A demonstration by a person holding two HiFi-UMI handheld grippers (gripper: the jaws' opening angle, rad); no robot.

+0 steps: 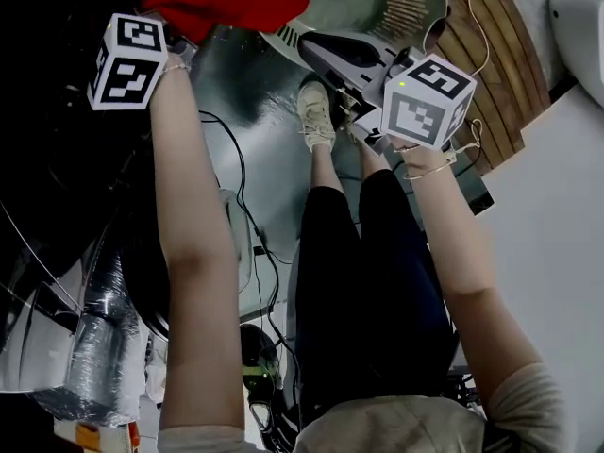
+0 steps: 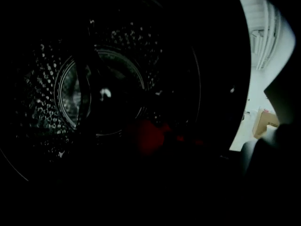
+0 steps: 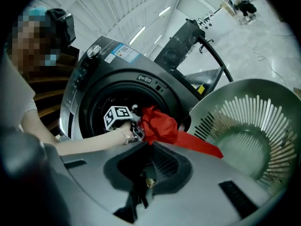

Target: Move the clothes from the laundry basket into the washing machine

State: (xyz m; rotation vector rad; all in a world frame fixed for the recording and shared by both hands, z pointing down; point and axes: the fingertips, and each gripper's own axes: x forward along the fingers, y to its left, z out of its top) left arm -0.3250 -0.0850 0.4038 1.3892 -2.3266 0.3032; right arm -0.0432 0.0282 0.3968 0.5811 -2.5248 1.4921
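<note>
Clamping a red garment [image 3: 160,126] in the left tongs [image 3: 137,132], just ahead of them at the drum mouth of the washing machine [image 3: 94,69]. Holding the right tongs [image 3: 141,192] pressed together on nothing, well back from the garment, with the laundry basket [image 3: 211,117] ahead to their right.

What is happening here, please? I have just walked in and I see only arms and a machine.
A person is loading a washing machine with two hand-held grippers. The left gripper holds a red garment at the machine's open door, and its camera looks into the dark drum. A strip of the garment trails toward the laundry basket beside the machine. The right gripper is shut, with nothing visible between its jaws. No other clothes show in the visible part of the basket.
</note>
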